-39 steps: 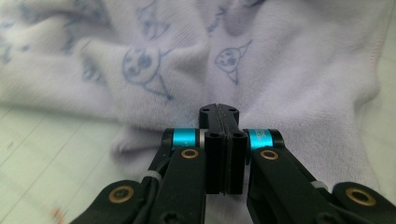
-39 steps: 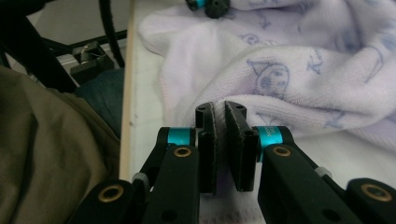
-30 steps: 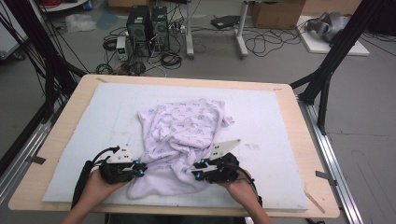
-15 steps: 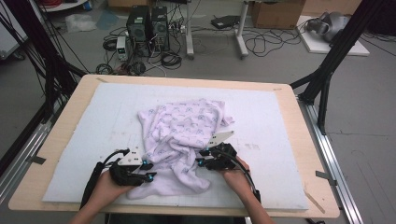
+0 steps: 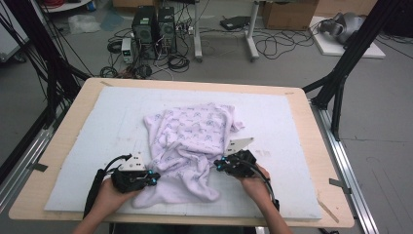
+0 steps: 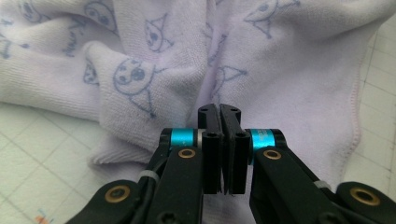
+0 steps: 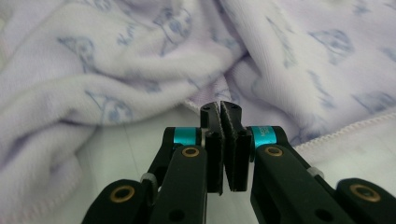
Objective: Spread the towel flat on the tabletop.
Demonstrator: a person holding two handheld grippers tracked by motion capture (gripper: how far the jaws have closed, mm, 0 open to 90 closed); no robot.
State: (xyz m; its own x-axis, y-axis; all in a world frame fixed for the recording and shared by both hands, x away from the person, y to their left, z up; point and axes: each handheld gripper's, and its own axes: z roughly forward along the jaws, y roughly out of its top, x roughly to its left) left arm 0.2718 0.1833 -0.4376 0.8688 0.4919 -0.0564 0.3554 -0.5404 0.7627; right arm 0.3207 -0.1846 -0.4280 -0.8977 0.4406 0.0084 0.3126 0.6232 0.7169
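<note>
High view: a lilac towel (image 5: 187,146) with a small blue print is seen crumpled near the middle of a white foam mat (image 5: 87,126), which is laid on a wooden table (image 5: 68,117); the left gripper (image 5: 148,179) is held at the towel's near left edge, the right gripper (image 5: 220,165) at its right edge, each carried in a hand entering from the bottom; the grippers are kept well apart, with the towel's lower folds between them; the floor beyond is strewn with cables and computer cases (image 5: 155,24).

Left gripper view: the jaws have just been closing and are now seen pressed together with no gap; no cloth is seen between the pads; the tips are set just before a fold of the towel (image 6: 140,88), whose hemmed edge runs down the right; gridded mat (image 6: 42,149) is noted at lower left.

Right gripper view: the jaws have likewise just been closing and are met at the tips; nothing is pinched; the towel (image 7: 116,70) is bunched directly ahead, its stitched hem passing to the right, bare mat (image 7: 116,154) beneath.
</note>
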